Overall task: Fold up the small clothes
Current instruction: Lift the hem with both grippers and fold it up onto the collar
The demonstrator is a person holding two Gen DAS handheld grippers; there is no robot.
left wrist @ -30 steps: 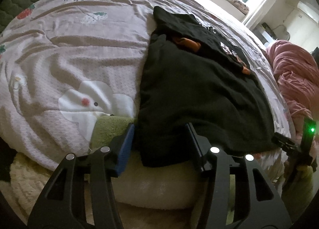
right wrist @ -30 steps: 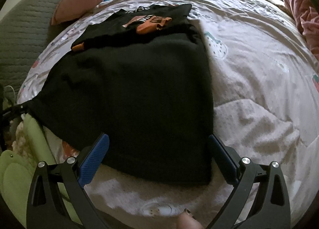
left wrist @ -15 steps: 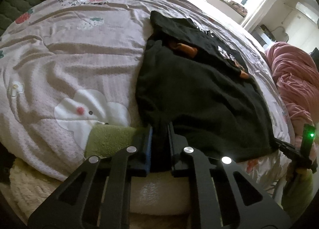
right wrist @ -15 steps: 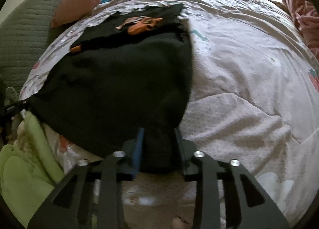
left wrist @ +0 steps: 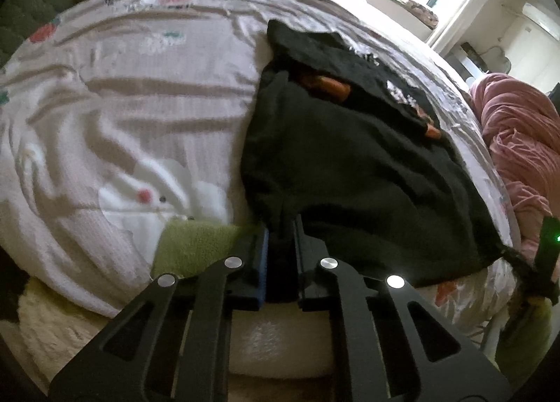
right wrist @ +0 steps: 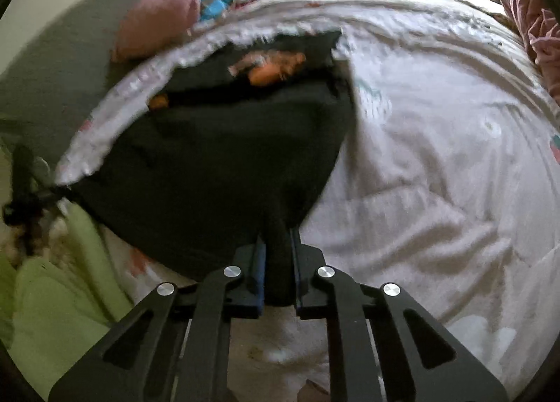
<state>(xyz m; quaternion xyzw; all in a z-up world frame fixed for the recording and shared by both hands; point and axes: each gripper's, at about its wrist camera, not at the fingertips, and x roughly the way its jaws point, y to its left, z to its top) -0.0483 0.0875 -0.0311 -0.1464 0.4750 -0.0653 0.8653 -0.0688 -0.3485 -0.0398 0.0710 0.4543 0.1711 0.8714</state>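
Gripping the near hem corners of the black garment (left wrist: 350, 164), spread mid-frame on the bed (left wrist: 122, 104), the left claw (left wrist: 281, 237) and right claw (right wrist: 278, 244) are starting a fold; next, presumably carrying the hem toward the upper frame.

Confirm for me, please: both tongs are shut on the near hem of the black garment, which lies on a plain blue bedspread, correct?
Not quite. The left tongs and right tongs are each shut on the near hem of the black garment, but the bedspread is pale pinkish white with printed figures, not plain blue. The left wrist view shows this.
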